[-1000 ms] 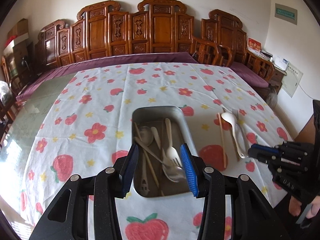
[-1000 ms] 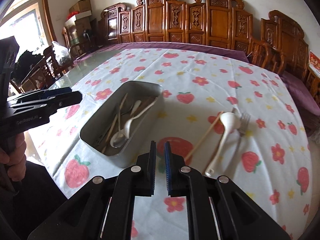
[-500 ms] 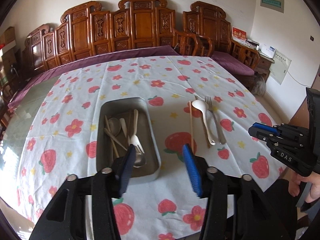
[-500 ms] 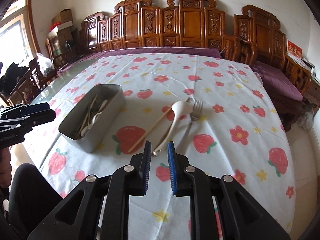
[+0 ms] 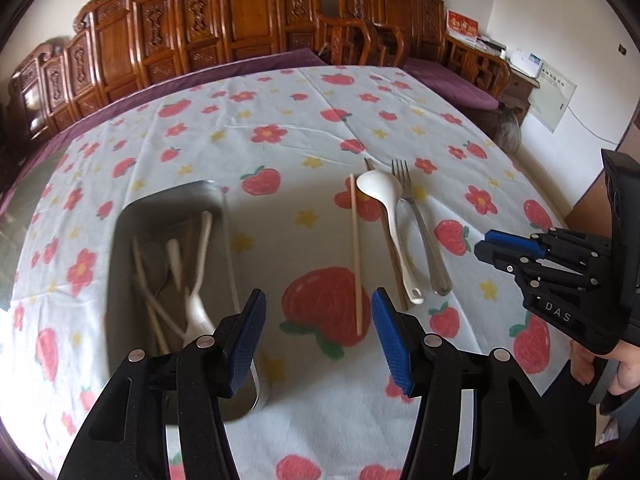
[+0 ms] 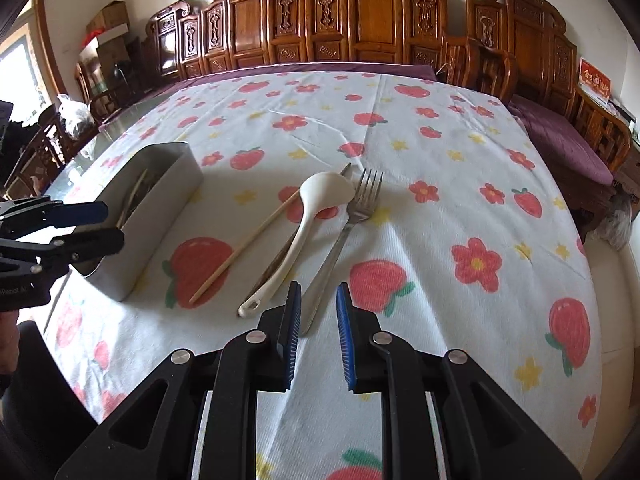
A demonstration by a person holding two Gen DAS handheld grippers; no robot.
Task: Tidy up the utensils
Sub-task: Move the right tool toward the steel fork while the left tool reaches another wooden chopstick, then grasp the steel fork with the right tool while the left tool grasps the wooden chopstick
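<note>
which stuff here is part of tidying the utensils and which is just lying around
Part of the job:
- grey metal rectangular tray holding utensils
- pale wooden chopstick
- white plastic soup spoon
- silver metal fork
- darker chopstick under the spoon

Just there:
- strawberry-print tablecloth
- carved wooden chairs
- cardboard boxes

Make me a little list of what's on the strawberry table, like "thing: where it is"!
tray: left side of the tablecloth, holds several utensils
light chopstick: on the cloth beside the tray
white spoon: right of that chopstick, partly over a darker stick
fork: right of the spoon
left gripper: open, empty, above the light chopstick
right gripper: slightly open, empty, near the fork handle
</note>
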